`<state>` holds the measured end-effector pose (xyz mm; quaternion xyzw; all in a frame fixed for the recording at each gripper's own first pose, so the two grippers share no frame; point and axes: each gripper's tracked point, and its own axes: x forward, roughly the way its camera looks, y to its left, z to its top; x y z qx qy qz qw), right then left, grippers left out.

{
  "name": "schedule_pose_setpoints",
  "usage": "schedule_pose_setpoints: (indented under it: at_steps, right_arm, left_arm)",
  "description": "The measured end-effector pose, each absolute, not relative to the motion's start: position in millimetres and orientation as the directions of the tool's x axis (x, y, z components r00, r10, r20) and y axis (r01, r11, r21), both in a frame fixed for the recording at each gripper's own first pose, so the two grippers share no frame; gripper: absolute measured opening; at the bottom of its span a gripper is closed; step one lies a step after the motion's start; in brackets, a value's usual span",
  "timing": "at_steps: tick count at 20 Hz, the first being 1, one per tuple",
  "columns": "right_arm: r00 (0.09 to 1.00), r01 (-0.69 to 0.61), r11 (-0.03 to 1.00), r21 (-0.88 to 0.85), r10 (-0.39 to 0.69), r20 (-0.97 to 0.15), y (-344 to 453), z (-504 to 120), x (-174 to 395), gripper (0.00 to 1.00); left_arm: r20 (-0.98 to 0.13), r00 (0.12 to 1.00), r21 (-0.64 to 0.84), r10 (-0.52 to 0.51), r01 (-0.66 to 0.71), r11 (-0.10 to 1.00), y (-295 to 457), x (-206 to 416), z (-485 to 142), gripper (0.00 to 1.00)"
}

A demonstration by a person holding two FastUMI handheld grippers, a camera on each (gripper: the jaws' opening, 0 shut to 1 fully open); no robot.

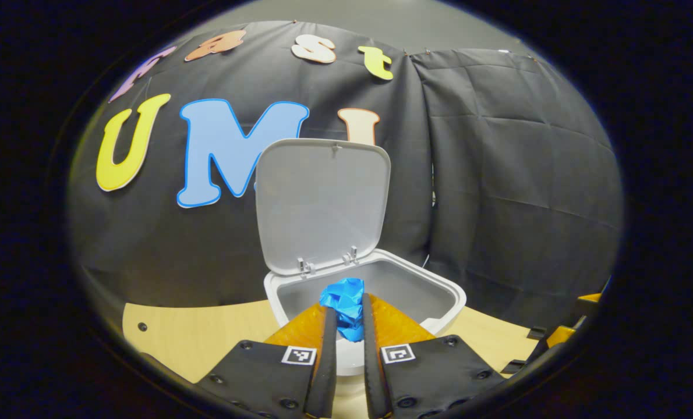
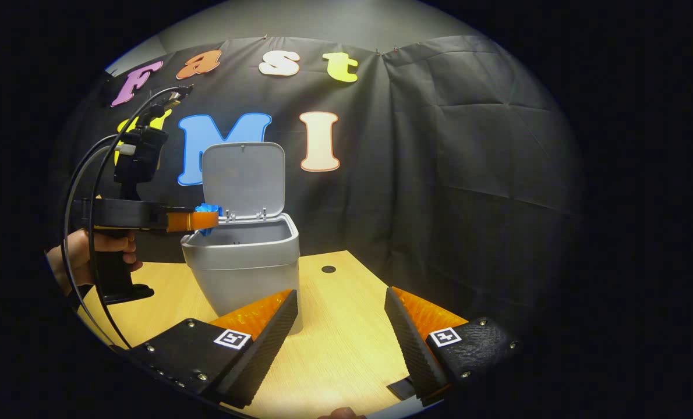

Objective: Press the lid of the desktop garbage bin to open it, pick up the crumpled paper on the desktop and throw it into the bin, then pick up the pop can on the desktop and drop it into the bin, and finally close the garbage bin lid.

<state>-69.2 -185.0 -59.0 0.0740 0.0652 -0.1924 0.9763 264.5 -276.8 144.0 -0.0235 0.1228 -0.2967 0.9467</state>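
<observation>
The left gripper point(image 1: 346, 317) grasps the blue crumpled paper point(image 1: 345, 305) between both fingers, just above the rim of the open garbage bin point(image 1: 439, 291), whose lid point(image 1: 322, 203) stands upright. The right gripper point(image 2: 340, 314) is released, low over the wooden worktop point(image 2: 340, 343).

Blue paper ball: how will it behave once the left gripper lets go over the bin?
The paper ball looks crumpled and probably light, so it should drop without rolling. It sits at the bin rim; the left gripper may need to reach farther in.
</observation>
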Motion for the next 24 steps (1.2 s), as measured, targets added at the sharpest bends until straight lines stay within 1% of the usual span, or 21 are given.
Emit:
schedule_pose_setpoints:
  at_steps: [4,5,6,8,12,14,15,18,21,24]
  right_arm:
    - [0.912,0.397,0.910,0.121,-0.377,-0.159,-185.2,-60.1,-73.3,0.96]
    - [0.912,0.398,0.909,0.120,-0.379,-0.159,-184.5,-59.6,-73.8,0.96]
    - [0.912,0.399,0.909,0.120,-0.379,-0.158,-184.2,-59.6,-74.2,0.96]
    - [0.913,0.395,0.911,0.120,-0.376,-0.156,-182.9,-59.6,-74.1,0.96]
    - [0.922,0.374,0.920,0.119,-0.356,-0.151,-176.7,-58.1,-70.6,0.96]
    - [0.929,0.356,0.927,0.115,-0.338,-0.148,-169.4,-57.0,-66.7,0.96]
    - [0.934,0.344,0.932,0.113,-0.327,-0.147,-165.6,-56.6,-63.2,0.96]
    - [0.950,0.291,0.950,0.116,-0.273,-0.150,-147.8,-58.9,-54.3,0.96]
    - [0.969,0.219,0.968,0.119,-0.202,-0.144,-123.8,-59.0,-42.1,0.96]
    - [0.985,0.128,0.984,0.124,-0.111,-0.133,-94.5,-58.7,-27.6,0.96]
  left_arm:
    - [-0.228,0.786,-0.120,-0.575,0.564,0.817,-282.4,266.1,140.2,0.35]
    - [-0.234,0.781,-0.125,-0.579,0.566,0.815,-282.1,265.0,138.1,0.41]
    - [-0.242,0.777,-0.133,-0.581,0.567,0.813,-282.5,263.8,135.6,0.42]
    - [-0.252,0.773,-0.144,-0.583,0.565,0.812,-279.4,261.7,133.9,0.48]
    - [-0.241,0.776,-0.173,-0.583,0.557,0.812,-273.2,259.8,136.3,0.97]
    - [-0.231,0.780,-0.190,-0.582,0.550,0.813,-265.6,255.3,139.7,0.98]
    - [-0.224,0.783,-0.198,-0.580,0.546,0.814,-260.1,252.7,142.1,0.96]
    - [-0.209,0.803,-0.193,-0.559,0.526,0.828,-237.1,243.5,147.7,0.96]
    - [-0.194,0.823,-0.193,-0.533,0.501,0.844,-208.6,233.4,150.8,0.96]
    - [-0.178,0.857,-0.201,-0.484,0.449,0.870,-171.9,221.2,152.0,0.96]
